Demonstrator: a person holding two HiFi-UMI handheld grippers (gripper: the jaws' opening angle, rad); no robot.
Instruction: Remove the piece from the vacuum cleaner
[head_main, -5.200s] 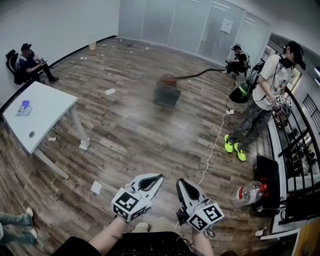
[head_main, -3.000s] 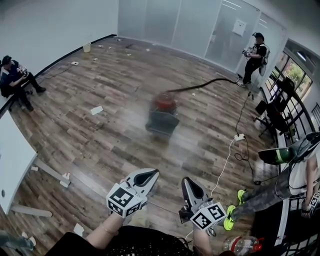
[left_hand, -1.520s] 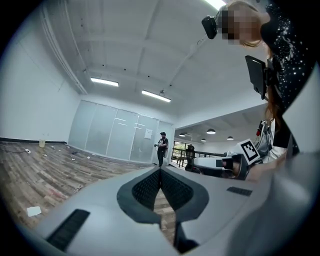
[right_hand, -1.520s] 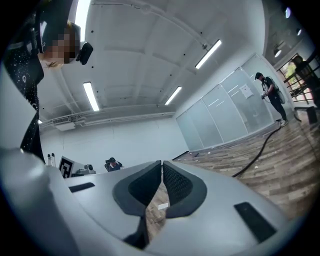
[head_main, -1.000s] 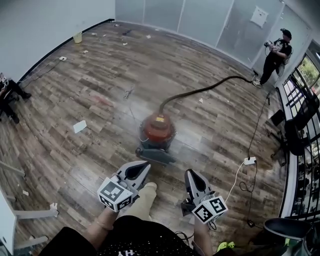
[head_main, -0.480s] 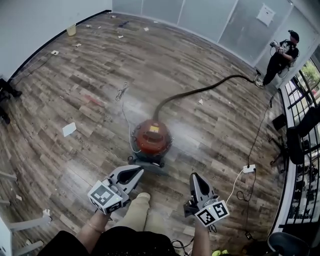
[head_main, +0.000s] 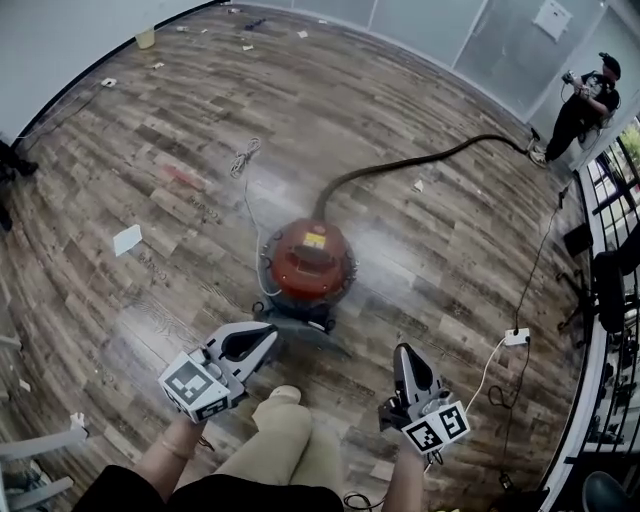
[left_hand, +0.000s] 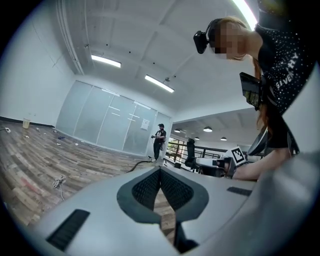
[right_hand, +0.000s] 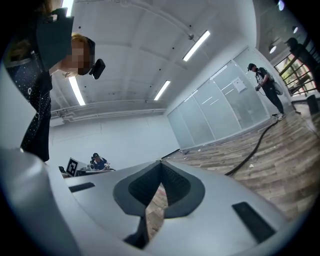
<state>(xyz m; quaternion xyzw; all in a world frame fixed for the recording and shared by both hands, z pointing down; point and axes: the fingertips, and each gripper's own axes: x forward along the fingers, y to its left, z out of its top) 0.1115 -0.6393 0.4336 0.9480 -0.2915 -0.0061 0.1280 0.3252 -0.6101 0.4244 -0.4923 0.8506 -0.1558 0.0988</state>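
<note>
Red vacuum cleaner (head_main: 308, 262) stands mid-floor, just ahead of both grippers. Its hose (head_main: 420, 160) runs upper right toward a standing person (head_main: 590, 95). Open wood floor (head_main: 120, 320) on the left holds a paper scrap (head_main: 127, 240) and a thin cord (head_main: 243, 160), possibly the vacuum's lead. Left gripper (head_main: 268, 332) and right gripper (head_main: 403, 350) are clenched and empty.

Head view looks steeply down on the vacuum cleaner (head_main: 310, 262) — both gripper views tilt up, sharing the standing person (left_hand: 160, 137).

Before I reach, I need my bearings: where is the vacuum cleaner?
In the head view the red vacuum cleaner stands centrally, just ahead of the left tool, its black hose trailing toward the upper right.
</note>
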